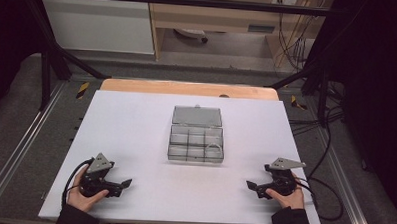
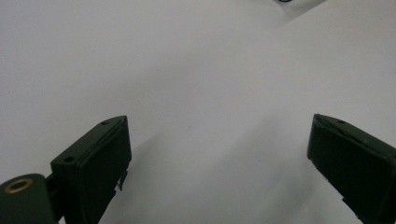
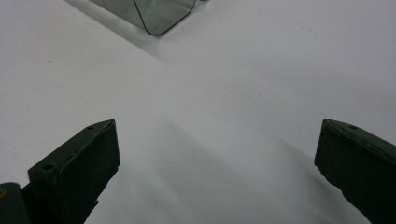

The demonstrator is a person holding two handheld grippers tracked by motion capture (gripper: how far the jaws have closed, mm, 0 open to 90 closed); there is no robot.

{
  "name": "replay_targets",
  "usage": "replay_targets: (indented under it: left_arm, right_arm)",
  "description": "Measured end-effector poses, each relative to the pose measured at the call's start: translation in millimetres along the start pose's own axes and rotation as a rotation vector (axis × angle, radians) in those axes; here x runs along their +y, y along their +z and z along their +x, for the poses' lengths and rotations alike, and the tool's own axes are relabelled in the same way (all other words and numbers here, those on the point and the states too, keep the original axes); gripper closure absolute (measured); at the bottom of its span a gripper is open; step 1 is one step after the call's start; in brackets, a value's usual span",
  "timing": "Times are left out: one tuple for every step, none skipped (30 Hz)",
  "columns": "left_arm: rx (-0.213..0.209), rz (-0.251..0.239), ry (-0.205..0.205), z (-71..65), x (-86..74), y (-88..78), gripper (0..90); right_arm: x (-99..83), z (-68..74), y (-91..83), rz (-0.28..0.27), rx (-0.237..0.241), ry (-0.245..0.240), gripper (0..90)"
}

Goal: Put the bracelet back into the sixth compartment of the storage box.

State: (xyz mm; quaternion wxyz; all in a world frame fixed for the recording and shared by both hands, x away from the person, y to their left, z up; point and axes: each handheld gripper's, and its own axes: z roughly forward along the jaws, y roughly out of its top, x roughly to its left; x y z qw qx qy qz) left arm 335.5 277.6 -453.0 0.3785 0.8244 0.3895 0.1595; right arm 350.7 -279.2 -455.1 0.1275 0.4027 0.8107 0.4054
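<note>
two open grippers rest near a clear box

white board (image 1: 135,135) covers the table, with a strip of wood showing along its far edge and grey floor on either side. seen from the high view, a clear plastic box (image 1: 196,142) sits at the middle of the board, its lid (image 1: 197,116) laid back flat toward 12 o'clock. the box is split into small compartments; something pale and curved lies in the one at its near right, too small to make out.

the left gripper (image 1: 121,185) lies at 7 o'clock from the box, well apart from it, held by the left hand (image 1: 86,195), its jaws pointing toward 3 o'clock. in the left gripper view the jaws stand wide apart over bare white board, with nothing between them.

the right gripper (image 1: 254,188) lies at 5 o'clock from the box, also well apart, held by the right hand (image 1: 286,195), its jaws pointing toward 9 o'clock. in the right gripper view its jaws are likewise spread wide and hold nothing; a corner of the box (image 3: 154,14) shows at 11 o'clock, beyond the jaws.

a black cable (image 1: 328,196) loops from the right gripper across the board's right edge.
</note>
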Motion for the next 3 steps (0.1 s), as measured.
replay_targets:
  left_arm:
    - [0.000,-0.002,0.000,0.1,0.2,-0.2,6.3]
    - [0.000,-0.002,0.000,0.1,0.2,-0.2,6.3]
    - [0.000,-0.003,-0.002,0.1,0.4,-0.2,6.3]
  right_arm:
    - [-0.5,-0.2,0.3,0.008,-0.002,-0.011,0.6]
    - [-0.5,-0.2,0.3,0.008,-0.002,-0.011,0.6]
    - [-1.0,0.5,0.9,0.016,-0.008,-0.011,0.6]
